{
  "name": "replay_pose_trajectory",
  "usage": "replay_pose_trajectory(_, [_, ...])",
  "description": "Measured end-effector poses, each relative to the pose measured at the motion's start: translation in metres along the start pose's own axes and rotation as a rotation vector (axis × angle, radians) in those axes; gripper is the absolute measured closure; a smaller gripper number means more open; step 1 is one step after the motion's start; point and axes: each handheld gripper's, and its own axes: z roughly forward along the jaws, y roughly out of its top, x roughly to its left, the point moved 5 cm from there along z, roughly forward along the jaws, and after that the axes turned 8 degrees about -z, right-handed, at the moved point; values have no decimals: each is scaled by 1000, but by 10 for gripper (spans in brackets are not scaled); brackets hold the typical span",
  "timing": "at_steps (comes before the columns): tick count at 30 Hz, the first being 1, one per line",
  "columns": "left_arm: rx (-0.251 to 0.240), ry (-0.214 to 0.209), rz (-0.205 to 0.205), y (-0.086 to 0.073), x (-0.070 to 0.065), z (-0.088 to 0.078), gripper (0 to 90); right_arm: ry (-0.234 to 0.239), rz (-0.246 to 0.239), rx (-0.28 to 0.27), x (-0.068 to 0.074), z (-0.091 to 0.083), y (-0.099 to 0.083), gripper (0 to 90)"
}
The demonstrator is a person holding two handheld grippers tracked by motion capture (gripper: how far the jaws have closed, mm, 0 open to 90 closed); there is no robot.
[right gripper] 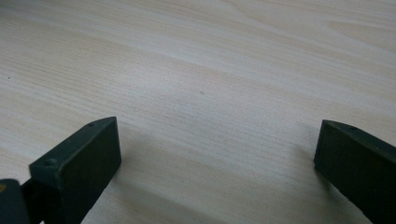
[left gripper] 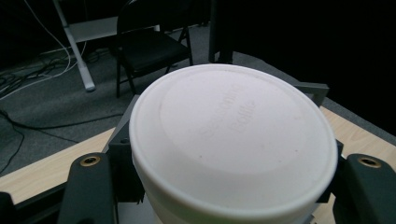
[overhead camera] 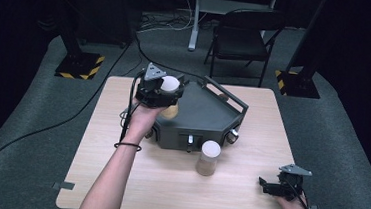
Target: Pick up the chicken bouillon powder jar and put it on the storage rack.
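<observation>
**Clerk:** Listing what stands on the bench [overhead camera: 117, 179] first. Item one?

**Checker:** Dark grey tray [overhead camera: 208, 111], angular, with a raised rail along its far edge and knobs on its near face. It sits at the centre of the bench, slightly toward twelve o'clock.

**Clerk:** Item two?

**Checker:** Jar with white lid [overhead camera: 169, 85], contents tan. It is held at the tray's ten o'clock corner by the left gripper [overhead camera: 157, 93]. In the left gripper view the white lid [left gripper: 233, 140] sits between the two black jaws, which press against the jar's sides. The lid carries faint raised lettering, too soft to read with confidence.

**Clerk:** Is the jar resting on the tray?

**Checker:** Cannot tell; its base is hidden behind the gripper.

**Clerk:** Item three?

**Checker:** Second jar [overhead camera: 209, 158], same tan contents, pale lid, upright on the bench at the tray's six o'clock, just in front of its knobbed face, untouched.

**Clerk:** Item four?

**Checker:** Right gripper [overhead camera: 272, 187], at the bench's four o'clock corner, well apart from both jars. The right gripper view shows its jaws spread wide with bare wood grain between them, gripping nothing.

**Clerk:** Surroundings?

**Checker:** Folding chair [overhead camera: 241, 38] on grey carpet beyond the bench at twelve o'clock.
</observation>
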Motion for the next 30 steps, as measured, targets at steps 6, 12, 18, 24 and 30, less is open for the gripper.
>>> replay_pose_trajectory(6, [29, 16, -6, -2, 0, 20, 335, 2, -2, -1, 0, 0, 0, 0])
replay_pose_trajectory(12, [58, 31, -16, -3, 1, 35, 335, 5, -6, -1, -1, 0, 0, 0])
replay_pose_trajectory(18, [104, 45, -27, -3, 2, 41, 335, 4, -5, -1, -1, 0, 0, 0])
replay_pose_trajectory(24, [122, 32, -47, -3, 5, 37, 328, 6, -7, -1, -1, 0, 0, 0])
replay_pose_trajectory(30, [142, 42, -54, -2, 9, 19, 208, 10, -10, -1, -2, 1, 1, 0])
